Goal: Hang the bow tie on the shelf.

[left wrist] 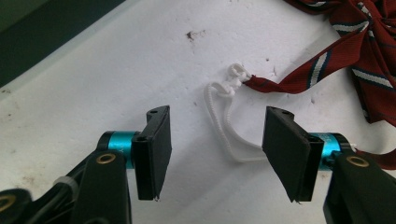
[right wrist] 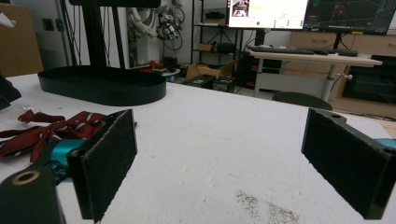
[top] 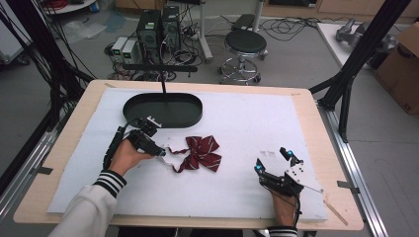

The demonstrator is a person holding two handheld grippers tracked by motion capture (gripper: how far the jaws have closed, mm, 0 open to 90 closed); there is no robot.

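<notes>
High view puts the dark red striped bow tie pretty much dead center on the white mat, lying flat with its white elastic strap trailing out toward 9 o'clock. Left gripper sits right at that strap end, held low over the mat by the person's left hand, striped cuff and pale sleeve coming in from 7 o'clock.

Left gripper view is the good one: the jaws are spread wide, nothing pinched, and the strap loops across the gap between them. Its plastic clasp joins the red band of the tie up at 1 o'clock. Looks like the cord runs under or against the right-hand pad, can't say for sure if it's touching.

Right gripper is well apart from the tie, down at about 5 o'clock on the mat, jaws released too. Right gripper view shows both pads wide apart with bare mat between, the tie off at 9 o'clock.

Behind the tie at 11 o'clock sits a black oval stand base with a thin upright post. Past the table there's a round stool.
</notes>
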